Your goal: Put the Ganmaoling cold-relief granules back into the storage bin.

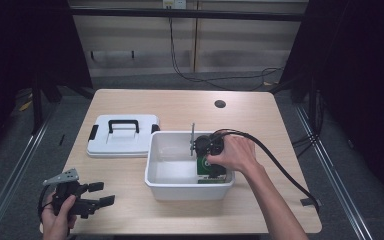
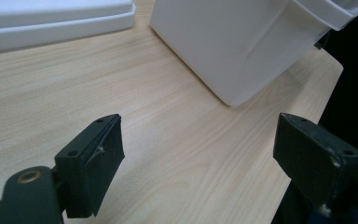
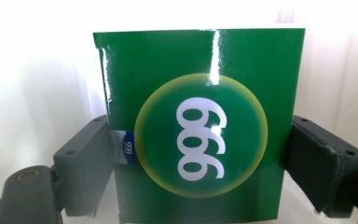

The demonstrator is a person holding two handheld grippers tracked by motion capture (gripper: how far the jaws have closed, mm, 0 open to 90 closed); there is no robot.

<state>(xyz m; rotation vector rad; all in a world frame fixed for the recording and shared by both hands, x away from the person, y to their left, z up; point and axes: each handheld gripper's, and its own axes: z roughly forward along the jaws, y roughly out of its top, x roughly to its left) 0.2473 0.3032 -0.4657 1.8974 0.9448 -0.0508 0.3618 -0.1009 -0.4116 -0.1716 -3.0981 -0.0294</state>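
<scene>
2 grippers working here. Right gripper (image 1: 211, 159) is reaching down into the white bin (image 1: 152, 170) at its 3 o'clock end, jaws pressing both side faces of a green box (image 3: 200, 126) marked 999, so it is holding the box inside the bin, near the front right corner. Can't tell if the box is touching the bin floor. Left gripper (image 1: 91, 196) is idling at the table's (image 1: 180, 105) 7 o'clock corner, jaws spread wide and holding nothing, pointing toward the bin. White lid (image 1: 122, 135) with black handle is lying flat at the bin's 9 o'clock, just beside it.

Risks, as judged: glossy carton faces are looking slippery, so the box could be sliding or twisting between the pads if lifted fast. Squeezing harder could be denting thin card. Box edge could be catching the bin wall at 3 o'clock and dragging the light bin, since the left gripper is not bracing it.
</scene>
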